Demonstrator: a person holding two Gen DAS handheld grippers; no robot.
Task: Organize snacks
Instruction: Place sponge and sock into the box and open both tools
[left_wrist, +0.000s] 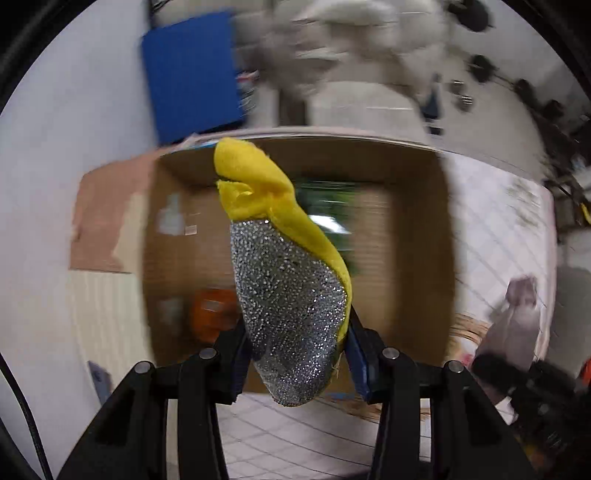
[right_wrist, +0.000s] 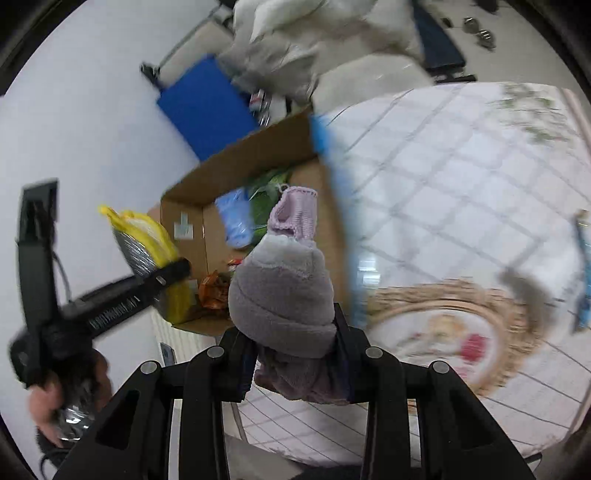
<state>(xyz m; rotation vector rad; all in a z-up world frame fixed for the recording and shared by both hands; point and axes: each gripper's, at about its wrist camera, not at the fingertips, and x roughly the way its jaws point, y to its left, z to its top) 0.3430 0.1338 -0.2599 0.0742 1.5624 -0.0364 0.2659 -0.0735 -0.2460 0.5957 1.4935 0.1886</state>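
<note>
Two grippers over a cardboard box (left_wrist: 413, 236): left gripper (left_wrist: 295, 354) clamps a yellow-and-silver pouch (left_wrist: 288, 302), right gripper (right_wrist: 295, 350) pinches a grey-and-pink sock (right_wrist: 284, 291).

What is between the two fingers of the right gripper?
In the right wrist view, a grey and pink sock is clamped in the right gripper.

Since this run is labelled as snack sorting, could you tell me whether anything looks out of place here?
Yes: neither gripper holds a snack. The left gripper grips a yellow and silver scrubbing cloth, the right gripper a grey and lilac sock, both near the cardboard box, which does hold snack packets.
</note>
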